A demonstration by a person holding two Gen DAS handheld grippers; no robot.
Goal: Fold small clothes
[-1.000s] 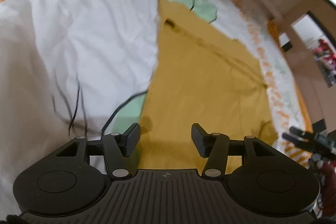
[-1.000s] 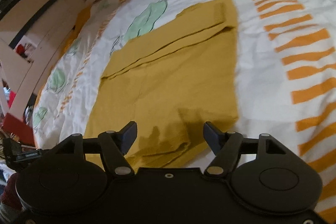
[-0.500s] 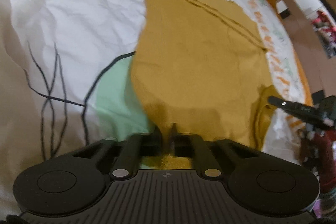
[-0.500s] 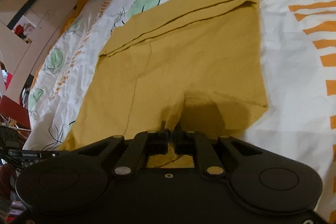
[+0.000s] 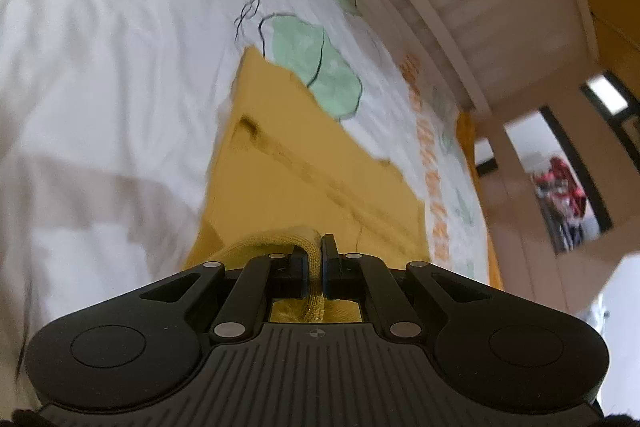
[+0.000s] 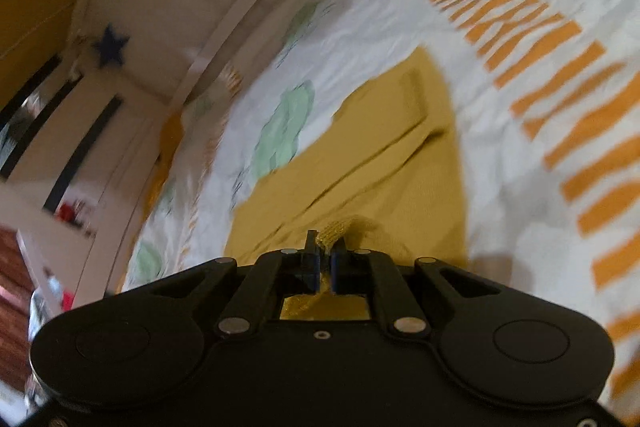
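No readable text, labels, brand names or nos. in either wrist view. Only sign-like mark: small round crosshair emblem (image 5: 315, 333) moulded on ribbed black plastic gripper body (image 5: 320, 367), left wrist view, no letters w/ it. Dark blue star shape (image 6: 111, 44) on pale wood panel, right wrist view, is decoration, not writing.

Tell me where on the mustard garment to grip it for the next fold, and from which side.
Grip the mustard garment along its near hem, one corner per gripper, coming in low from the near side. It lies flat on the bedsheet, so only that free edge offers a lip to pinch. The left gripper and right gripper are shut on that bunched hem.
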